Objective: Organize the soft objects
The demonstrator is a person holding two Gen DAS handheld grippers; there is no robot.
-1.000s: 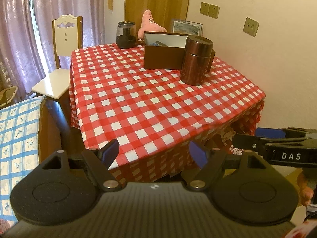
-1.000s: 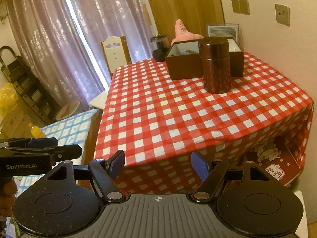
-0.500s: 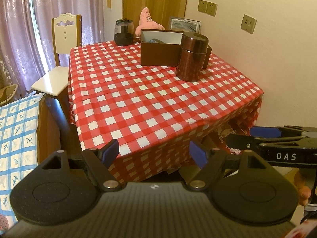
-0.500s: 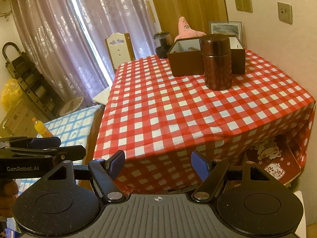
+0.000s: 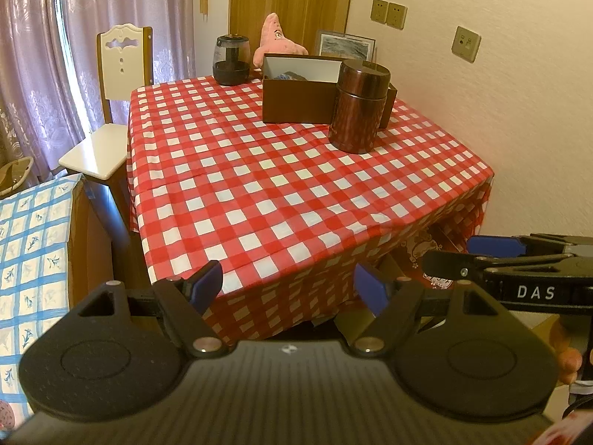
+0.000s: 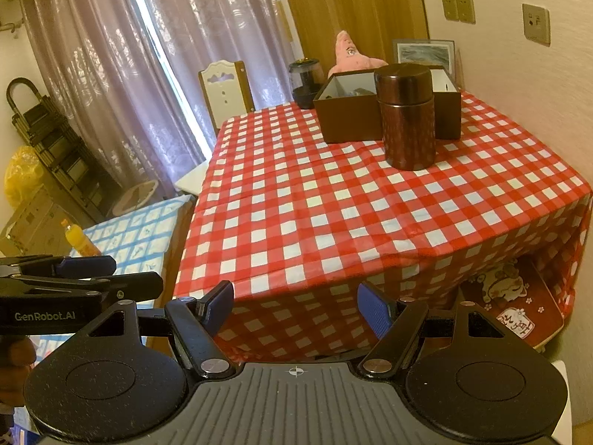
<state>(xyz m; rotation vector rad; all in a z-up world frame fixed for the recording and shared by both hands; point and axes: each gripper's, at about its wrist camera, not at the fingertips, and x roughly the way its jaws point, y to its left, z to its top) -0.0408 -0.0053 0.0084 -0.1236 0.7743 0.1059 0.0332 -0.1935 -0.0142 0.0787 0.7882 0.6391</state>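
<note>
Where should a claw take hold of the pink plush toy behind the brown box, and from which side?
Probably by its pointed top, coming down from above. The pink plush toy stands upright at the table's far edge, and only its upper part shows over the brown box, which blocks a low frontal approach. The narrow, soft tip should fit between open fingers. Its lower body is hidden, so that part cannot be judged.
</note>
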